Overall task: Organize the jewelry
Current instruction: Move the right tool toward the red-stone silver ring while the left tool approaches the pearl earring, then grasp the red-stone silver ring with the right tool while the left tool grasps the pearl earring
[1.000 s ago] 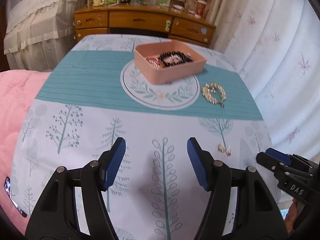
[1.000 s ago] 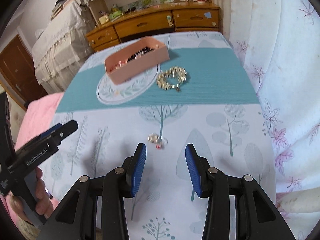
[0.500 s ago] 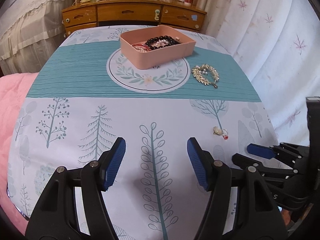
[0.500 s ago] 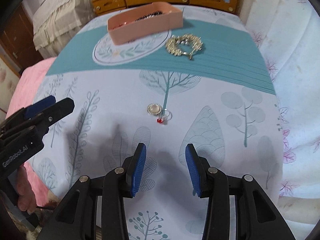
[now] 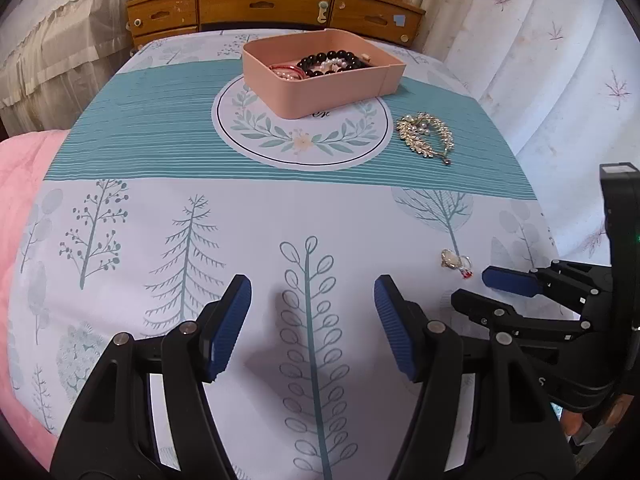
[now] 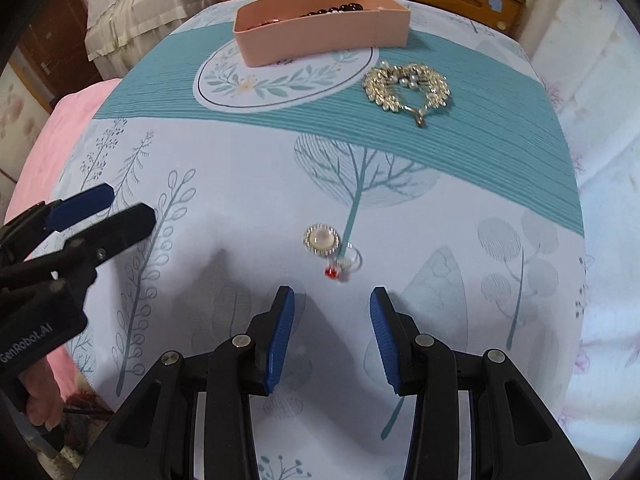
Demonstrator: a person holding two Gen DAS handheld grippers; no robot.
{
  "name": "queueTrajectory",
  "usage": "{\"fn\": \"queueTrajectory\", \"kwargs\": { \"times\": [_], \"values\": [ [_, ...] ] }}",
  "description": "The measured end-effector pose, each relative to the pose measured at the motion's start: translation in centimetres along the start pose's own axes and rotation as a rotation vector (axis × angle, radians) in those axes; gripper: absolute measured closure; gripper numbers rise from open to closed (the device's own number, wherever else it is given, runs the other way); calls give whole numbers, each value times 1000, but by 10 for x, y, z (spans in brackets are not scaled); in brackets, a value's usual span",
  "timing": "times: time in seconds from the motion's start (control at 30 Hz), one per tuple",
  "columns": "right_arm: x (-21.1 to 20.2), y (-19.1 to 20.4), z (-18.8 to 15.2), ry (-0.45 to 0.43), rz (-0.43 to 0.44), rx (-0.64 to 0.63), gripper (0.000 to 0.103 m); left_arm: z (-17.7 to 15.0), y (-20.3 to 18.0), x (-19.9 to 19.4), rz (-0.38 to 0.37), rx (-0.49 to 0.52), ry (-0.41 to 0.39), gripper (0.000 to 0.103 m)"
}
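Note:
A pink tray (image 5: 320, 92) (image 6: 320, 36) sits on the round motif of the printed cloth and holds a black bead bracelet (image 5: 328, 60) and a red band. A gold leaf necklace (image 5: 426, 138) (image 6: 406, 88) lies to its right on the teal stripe. A small round pearl brooch with a ring and a red bead (image 6: 332, 250) (image 5: 456, 262) lies just ahead of my right gripper (image 6: 331, 304), which is open with nothing between its pads. My left gripper (image 5: 312, 300) hovers open and empty over bare cloth, to the left of the right gripper (image 5: 480, 288).
The table (image 5: 120, 300) wears a tree-print cloth with a teal band. A wooden dresser (image 5: 276, 4) stands behind it, a pink blanket (image 5: 20, 184) to the left, and a leaf-print white curtain (image 5: 560, 80) to the right.
Both grippers have sunk toward the cloth. The right one has closed in on the pearl brooch, which now lies just ahead of its fingertips.

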State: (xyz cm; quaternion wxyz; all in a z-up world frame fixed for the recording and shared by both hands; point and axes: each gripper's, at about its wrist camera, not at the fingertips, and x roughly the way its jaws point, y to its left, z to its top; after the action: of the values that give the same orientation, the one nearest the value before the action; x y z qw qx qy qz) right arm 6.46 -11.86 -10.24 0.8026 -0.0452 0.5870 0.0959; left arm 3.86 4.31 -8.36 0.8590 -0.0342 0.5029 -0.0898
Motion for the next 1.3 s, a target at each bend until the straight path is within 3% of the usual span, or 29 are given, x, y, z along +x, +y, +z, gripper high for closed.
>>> {"fn": "queueTrajectory", "kwargs": {
  "times": [0.13,0.37,0.47,0.83,1.03,1.17,1.3],
  "values": [
    [4,2,8,-25,-2,-29,67,8,-3,11,4,6,20,42],
    [7,10,14,-71,-36,-126,86,21,-13,29,11,20,49,42],
    [6,6,9,-84,-40,-132,87,22,-20,32,9,38,55,42],
    [-3,-53,-14,-143,-15,64,87,18,-81,49,-45,243,85,42],
    [-6,-78,-21,-162,11,133,87,21,-102,65,-67,273,120,42],
    [-8,-86,-25,-169,32,150,87,25,-107,68,-72,269,121,46],
    [-9,-87,-26,-176,45,158,87,26,-111,69,-47,274,105,63]
  ]
}}
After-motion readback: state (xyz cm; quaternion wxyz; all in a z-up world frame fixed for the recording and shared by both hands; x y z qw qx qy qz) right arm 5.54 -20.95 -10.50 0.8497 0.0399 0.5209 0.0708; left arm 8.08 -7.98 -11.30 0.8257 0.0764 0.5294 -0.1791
